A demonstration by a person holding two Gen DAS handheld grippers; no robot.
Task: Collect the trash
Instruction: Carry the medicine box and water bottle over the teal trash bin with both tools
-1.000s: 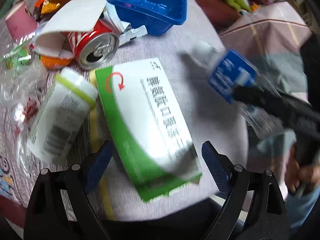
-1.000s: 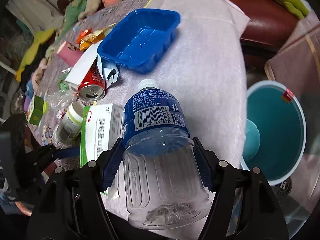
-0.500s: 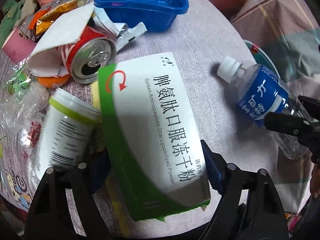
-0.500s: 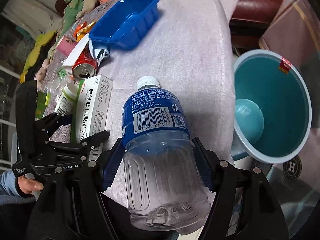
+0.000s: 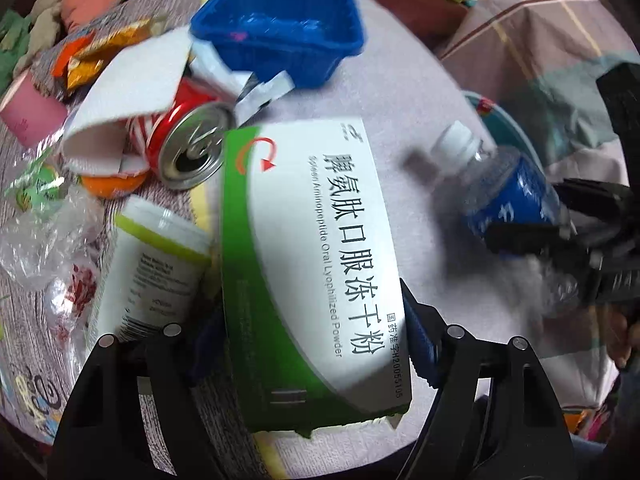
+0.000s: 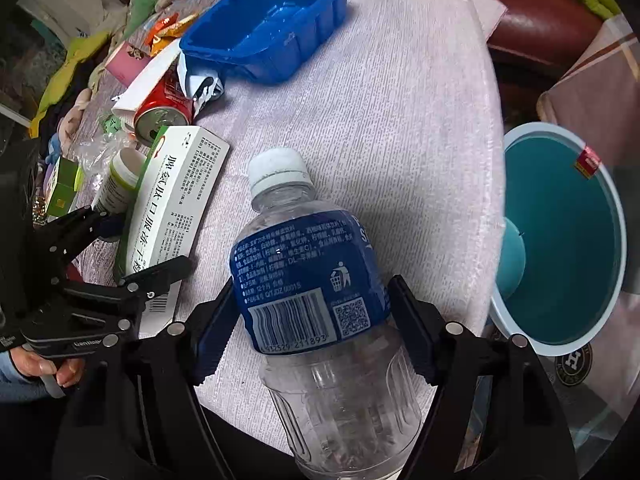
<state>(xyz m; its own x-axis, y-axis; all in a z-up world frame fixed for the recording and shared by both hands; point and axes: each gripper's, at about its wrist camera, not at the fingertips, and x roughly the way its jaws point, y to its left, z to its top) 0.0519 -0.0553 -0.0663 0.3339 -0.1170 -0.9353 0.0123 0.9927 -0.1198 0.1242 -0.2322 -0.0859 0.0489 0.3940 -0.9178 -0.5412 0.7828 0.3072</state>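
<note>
My left gripper (image 5: 310, 336) is shut on a white and green medicine box (image 5: 308, 248), held over the table's near edge; the box also shows in the right wrist view (image 6: 172, 208). My right gripper (image 6: 312, 320) is shut on an empty clear plastic bottle (image 6: 316, 292) with a blue label and white cap, lying across the table edge; the bottle also shows in the left wrist view (image 5: 516, 208). A teal trash bin (image 6: 560, 240) stands on the floor to the right of the table.
On the cloth-covered table (image 6: 400, 100) lie a blue plastic tray (image 6: 268, 28), a red soda can (image 5: 188, 148), a white jar with a green band (image 5: 148, 272), folded white card (image 5: 132, 92), snack wrappers (image 5: 100, 52) and clear plastic film (image 5: 36, 240).
The left gripper has closed on the medicine box and lifted its near end. The right gripper with the bottle has turned and shifted; the bin now sits further right in its view.
</note>
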